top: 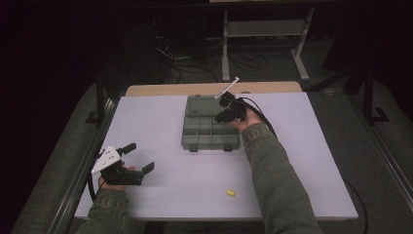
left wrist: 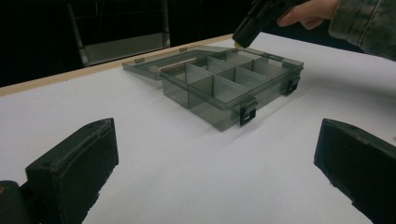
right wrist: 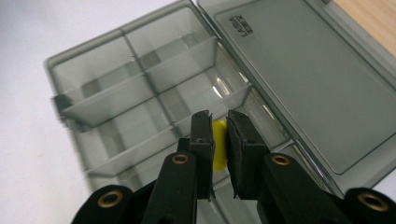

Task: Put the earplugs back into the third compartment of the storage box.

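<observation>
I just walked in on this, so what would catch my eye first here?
The open grey divided box in the middle of the white table, with the right gripper above it pinching a small yellow piece. Another yellow piece lies alone near the front edge, and the left gripper waits open at the left.

Both sleeves are faded grey-green denim with stitched cuffs; each gripper is black, trailing a black cable. The left gripper carries a grey three-cornered plate; the right gripper shows brass-ringed screw holes behind its jaws.
</observation>
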Demonstrator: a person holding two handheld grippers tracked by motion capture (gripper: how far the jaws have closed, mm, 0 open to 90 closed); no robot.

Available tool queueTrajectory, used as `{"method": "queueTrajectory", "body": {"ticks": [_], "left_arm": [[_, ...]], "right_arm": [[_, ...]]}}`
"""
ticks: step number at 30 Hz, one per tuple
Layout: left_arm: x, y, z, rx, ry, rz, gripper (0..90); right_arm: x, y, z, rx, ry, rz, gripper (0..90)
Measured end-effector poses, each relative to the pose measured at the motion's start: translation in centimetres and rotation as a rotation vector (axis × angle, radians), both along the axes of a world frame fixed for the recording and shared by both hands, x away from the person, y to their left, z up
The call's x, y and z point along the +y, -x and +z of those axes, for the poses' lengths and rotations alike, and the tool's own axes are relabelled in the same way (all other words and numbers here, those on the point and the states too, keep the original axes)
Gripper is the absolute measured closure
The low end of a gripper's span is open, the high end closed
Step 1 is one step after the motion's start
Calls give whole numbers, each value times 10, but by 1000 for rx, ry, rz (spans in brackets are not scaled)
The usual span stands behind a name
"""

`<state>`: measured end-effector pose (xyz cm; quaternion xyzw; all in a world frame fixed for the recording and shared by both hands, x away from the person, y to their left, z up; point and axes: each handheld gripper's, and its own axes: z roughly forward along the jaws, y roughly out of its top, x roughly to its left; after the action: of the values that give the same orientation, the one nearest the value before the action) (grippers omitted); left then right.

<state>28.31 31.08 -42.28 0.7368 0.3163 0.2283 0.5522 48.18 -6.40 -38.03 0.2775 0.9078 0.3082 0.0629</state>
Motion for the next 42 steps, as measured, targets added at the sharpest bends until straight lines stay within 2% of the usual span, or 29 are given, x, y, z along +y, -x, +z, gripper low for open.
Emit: {"method": "queueTrajectory", "body": {"ticks": [3,7,10,11,12,13,14,15,17,18,19,20,21,22,23,26,31,32,39,42], "left_arm": [[0,0,0,0,-4,-4,0],[0,0,0,1,-3,-6,0],[0,0,0,1,-2,-5,0],[0,0,0,1,-2,-5,0],[0,0,0,0,-2,-6,0],[0,0,0,0,-2,-6,0],[0,0,0,1,-4,-5,0],[0,0,0,1,-4,-5,0],[0,1,0,1,-4,-5,0],[0,1,0,1,-5,-5,0],[0,1,0,1,-5,-5,0],[0,1,0,1,-5,-5,0],[0,1,0,0,-6,-5,0],[0,1,0,0,-4,-3,0],[0,1,0,0,-5,-3,0],[0,1,0,-1,-6,-3,0],[0,1,0,0,-5,-2,0],[0,1,0,0,-5,-2,0],[-1,1,0,-2,-8,-6,0],[-1,1,0,-1,-8,-4,0]], "right_arm": [[3,-6,-13,13,12,-15,792],[6,-8,-17,6,25,-20,783],[5,-8,-17,1,20,-22,703],[5,-8,-17,1,20,-22,703],[4,-7,-15,0,19,-25,656],[4,-7,-15,0,19,-25,656],[3,-5,-13,5,10,-33,566],[3,-5,-13,5,10,-33,566],[2,-2,-10,1,11,-38,482],[0,1,-5,-4,9,-40,352],[-1,3,-3,-3,1,-44,288],[-2,5,0,2,-9,-48,245],[-2,5,0,2,-9,-48,245],[-4,10,6,-4,-11,-72,166],[-6,12,8,-2,-14,-81,137],[-10,20,15,-2,-36,-88,102],[-17,31,22,-18,-41,-96,47],[-20,38,25,-19,-57,-101,2],[-30,54,24,-25,-59,-120,0],[-34,63,22,-29,-64,-104,0]]}}
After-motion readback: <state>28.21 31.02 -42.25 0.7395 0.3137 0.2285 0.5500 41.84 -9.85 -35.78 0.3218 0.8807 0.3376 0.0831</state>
